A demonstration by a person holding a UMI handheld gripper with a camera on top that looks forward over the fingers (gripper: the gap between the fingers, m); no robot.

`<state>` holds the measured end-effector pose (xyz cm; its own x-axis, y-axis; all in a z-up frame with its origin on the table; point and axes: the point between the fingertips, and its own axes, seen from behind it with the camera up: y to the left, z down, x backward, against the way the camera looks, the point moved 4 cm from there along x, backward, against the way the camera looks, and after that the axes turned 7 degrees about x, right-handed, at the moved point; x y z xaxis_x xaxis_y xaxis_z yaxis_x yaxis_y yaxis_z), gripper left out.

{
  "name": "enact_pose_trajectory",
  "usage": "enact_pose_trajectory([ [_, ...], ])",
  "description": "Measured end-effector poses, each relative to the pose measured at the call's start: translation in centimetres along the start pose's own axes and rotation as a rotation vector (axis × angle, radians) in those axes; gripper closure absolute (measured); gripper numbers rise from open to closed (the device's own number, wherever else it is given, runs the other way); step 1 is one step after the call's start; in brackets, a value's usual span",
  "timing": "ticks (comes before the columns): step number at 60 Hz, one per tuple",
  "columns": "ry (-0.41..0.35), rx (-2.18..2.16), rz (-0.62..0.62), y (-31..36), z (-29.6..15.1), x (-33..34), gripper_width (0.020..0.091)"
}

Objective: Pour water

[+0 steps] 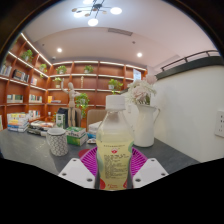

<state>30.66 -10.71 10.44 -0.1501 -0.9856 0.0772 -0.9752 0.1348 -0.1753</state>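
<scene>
Clear plastic bottle [114, 148] is held upright between the fingers of the gripper [113, 168], jaws closed on its labelled lower body, above the table [25, 148]. Thin walls are judged crushable and slippery; moderate squeeze is advised.

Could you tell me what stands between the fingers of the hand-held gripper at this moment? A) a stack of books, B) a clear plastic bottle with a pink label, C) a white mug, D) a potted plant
B: the clear plastic bottle with its pink label stands upright between the fingers of the hand-held gripper, its white cap on, while the white mug sits off to one side on the table.
</scene>
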Motion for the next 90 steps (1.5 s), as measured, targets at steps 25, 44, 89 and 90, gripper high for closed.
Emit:
enact_pose_trajectory([
  [25,0.015,0.380,-0.023,2.4,-1.8,-1.5,0.0733],
  [44,-0.060,1.247,-0.005,6.4,-6.6,-9.6,0.0733],
  [89,-0.260,2.208,0.131,13.3,-10.7,-14.8,0.0713],
  [90,-0.260,2.198,0.131,13.2,-10.7,-14.8,0.0715],
])
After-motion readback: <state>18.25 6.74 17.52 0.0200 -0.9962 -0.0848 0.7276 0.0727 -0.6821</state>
